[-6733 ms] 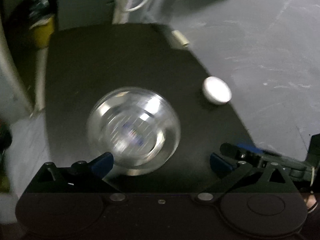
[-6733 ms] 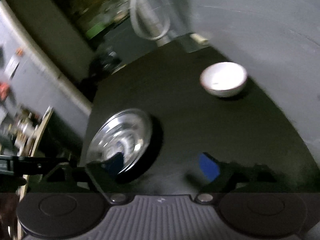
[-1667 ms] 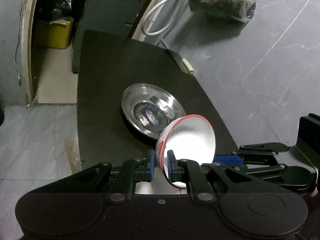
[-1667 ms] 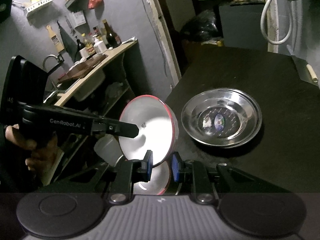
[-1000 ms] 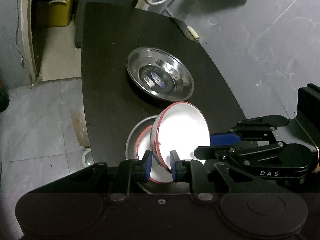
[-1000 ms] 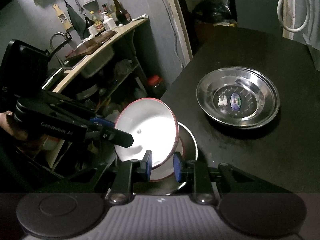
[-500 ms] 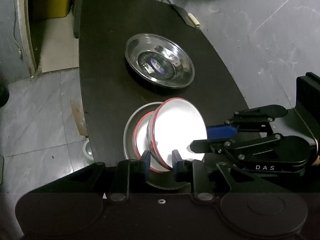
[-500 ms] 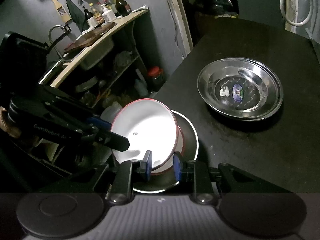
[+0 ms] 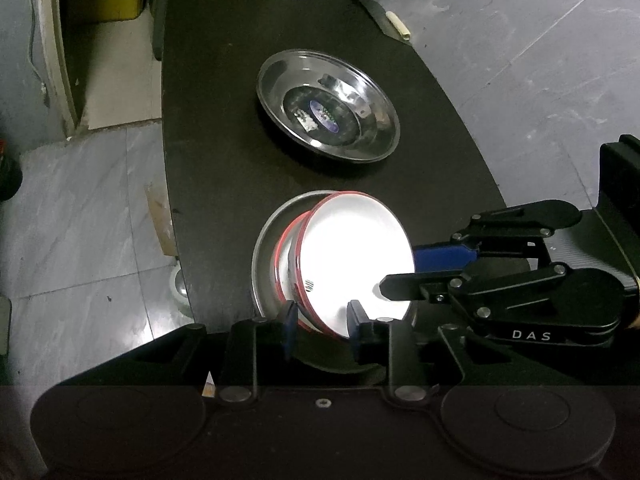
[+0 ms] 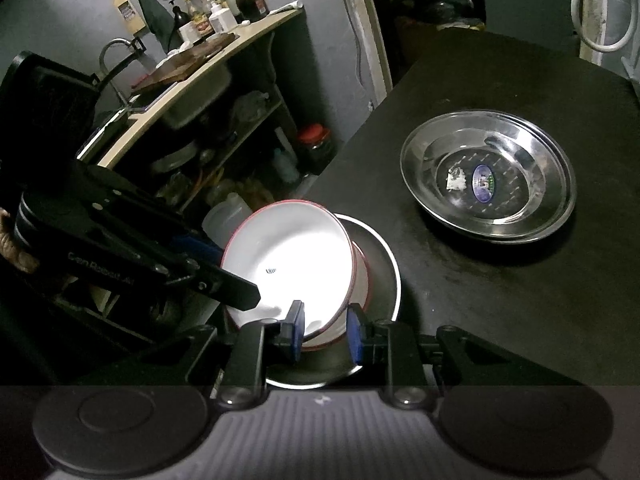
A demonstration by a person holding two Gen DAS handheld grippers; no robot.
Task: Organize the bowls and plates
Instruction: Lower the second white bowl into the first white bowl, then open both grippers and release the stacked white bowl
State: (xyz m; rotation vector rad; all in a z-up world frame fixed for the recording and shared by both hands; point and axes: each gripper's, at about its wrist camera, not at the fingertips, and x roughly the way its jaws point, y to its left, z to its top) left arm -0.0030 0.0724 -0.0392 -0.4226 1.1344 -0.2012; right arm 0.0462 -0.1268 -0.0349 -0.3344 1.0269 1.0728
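Observation:
A white enamel bowl with a red rim (image 9: pixel 352 256) (image 10: pixel 286 264) sits tilted inside a second red-rimmed bowl (image 9: pixel 286 264) on a steel plate (image 9: pixel 262 252) (image 10: pixel 384 264) near the black table's front edge. My left gripper (image 9: pixel 322 326) straddles the top bowl's near rim with its fingers slightly apart. My right gripper (image 10: pixel 324 330) straddles the same bowl's rim from the other side, fingers also a little apart. A steel dish (image 9: pixel 328 106) (image 10: pixel 488 180) stands farther back on the table.
The black table (image 9: pixel 216 128) (image 10: pixel 500 300) ends close on the left, with tiled floor (image 9: pixel 80 220) below. A kitchen counter with a sink and bottles (image 10: pixel 192 60) stands left of the table. A grey wall (image 9: pixel 540 60) runs along the right.
Both grippers lowered the white bowl into the other bowl on the steel plate. Their fingers have widened a little around its rim.

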